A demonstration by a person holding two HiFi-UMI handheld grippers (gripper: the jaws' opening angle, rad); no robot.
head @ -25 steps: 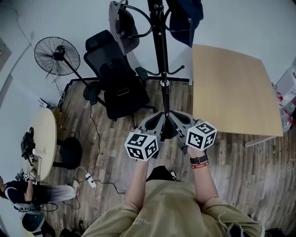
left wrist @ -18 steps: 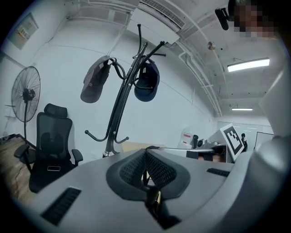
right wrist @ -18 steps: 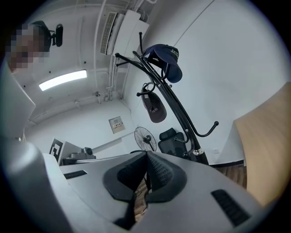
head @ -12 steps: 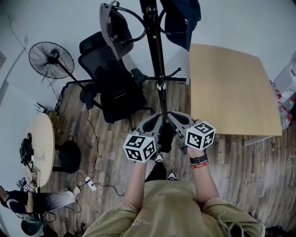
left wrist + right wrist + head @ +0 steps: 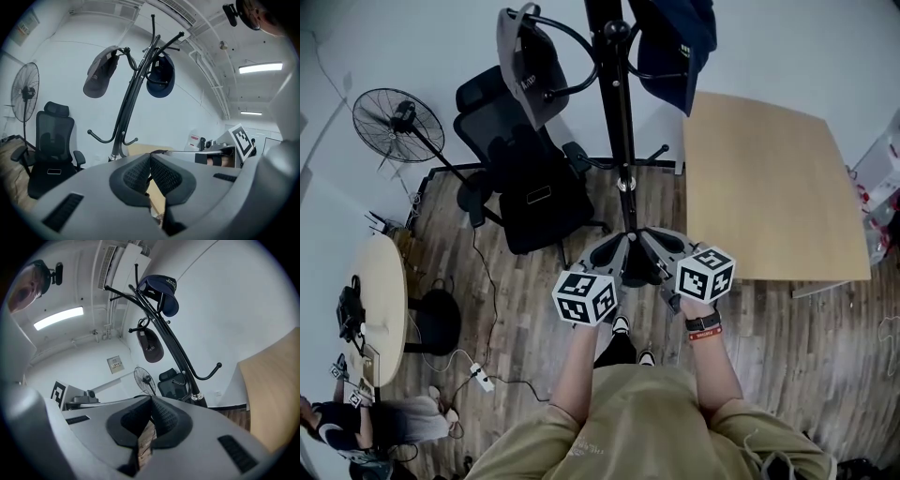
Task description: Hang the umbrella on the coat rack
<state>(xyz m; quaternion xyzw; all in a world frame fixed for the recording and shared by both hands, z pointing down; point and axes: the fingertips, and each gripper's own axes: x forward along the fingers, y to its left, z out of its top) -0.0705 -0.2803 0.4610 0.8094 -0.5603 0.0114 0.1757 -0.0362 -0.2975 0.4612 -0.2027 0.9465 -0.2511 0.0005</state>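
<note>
while both pairs of jaws sit pressed together on nothing, our left gripper (image 5: pixel 150 159) and right gripper (image 5: pixel 151 401) point side by side at the coat rack (image 5: pixel 621 122). its upright pole stands straight ahead between them, about equally near each. we see no umbrella in any view.

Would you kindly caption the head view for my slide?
Left hand-held gripper and right hand-held gripper, both shut and empty, face a coat rack holding a grey cap and a navy cap.
</note>
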